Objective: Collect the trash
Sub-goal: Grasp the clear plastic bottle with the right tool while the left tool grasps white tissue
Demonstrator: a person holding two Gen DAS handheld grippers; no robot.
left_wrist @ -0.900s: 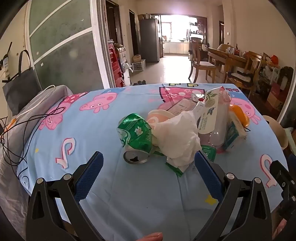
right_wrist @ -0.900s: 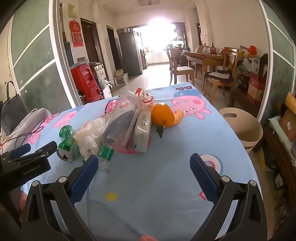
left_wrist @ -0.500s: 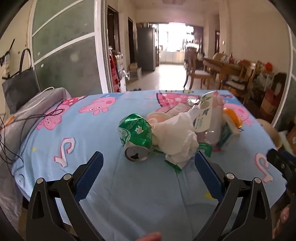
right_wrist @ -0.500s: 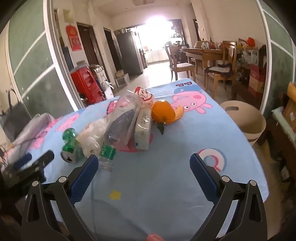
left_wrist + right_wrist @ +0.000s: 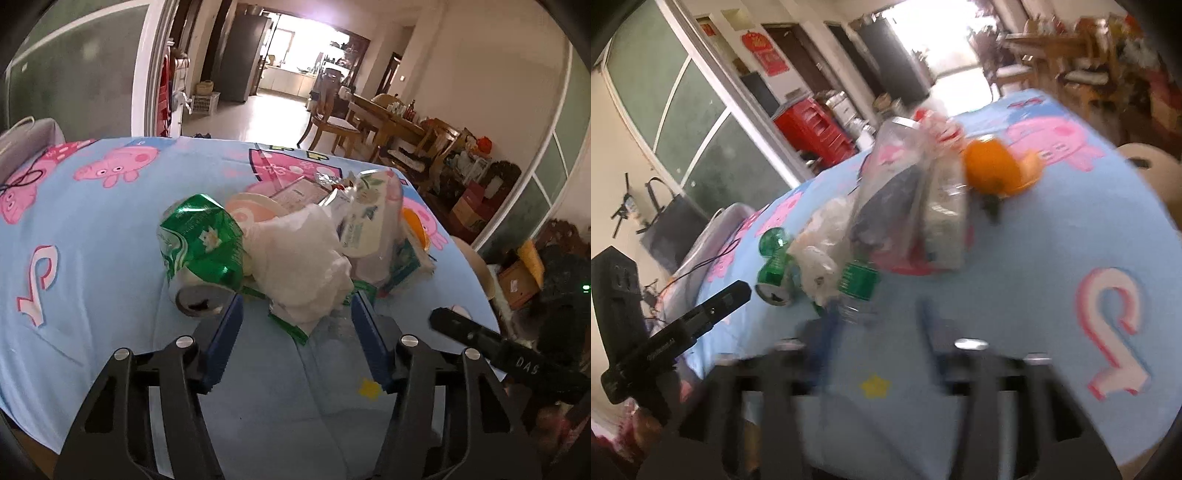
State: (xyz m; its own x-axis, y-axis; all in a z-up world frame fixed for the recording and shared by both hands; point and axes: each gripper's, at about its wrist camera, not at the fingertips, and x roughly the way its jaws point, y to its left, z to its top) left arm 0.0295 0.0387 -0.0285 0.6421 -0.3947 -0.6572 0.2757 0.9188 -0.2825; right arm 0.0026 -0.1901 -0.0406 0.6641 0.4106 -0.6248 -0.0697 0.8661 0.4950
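Tablecloth (image 5: 92, 229) | one can (image 5: 199, 240) | one tissue (image 5: 299, 254) | both jaws part-open, empty

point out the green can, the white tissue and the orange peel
green can (image 5: 199, 240), left wrist view, on its crushed side
white tissue (image 5: 299, 258), left wrist view, middle of the crumpled wad
orange peel (image 5: 991, 170), right wrist view, on its rounded top

The left black two-finger tool (image 5: 297, 323) with blue pads is reaching forward, its fingers (image 5: 225, 332) parted but holding nothing. The right black tool (image 5: 877, 325), heavily blurred, is tilting, fingers apart with nothing between; its body (image 5: 509, 360) is showing right of the left tool.
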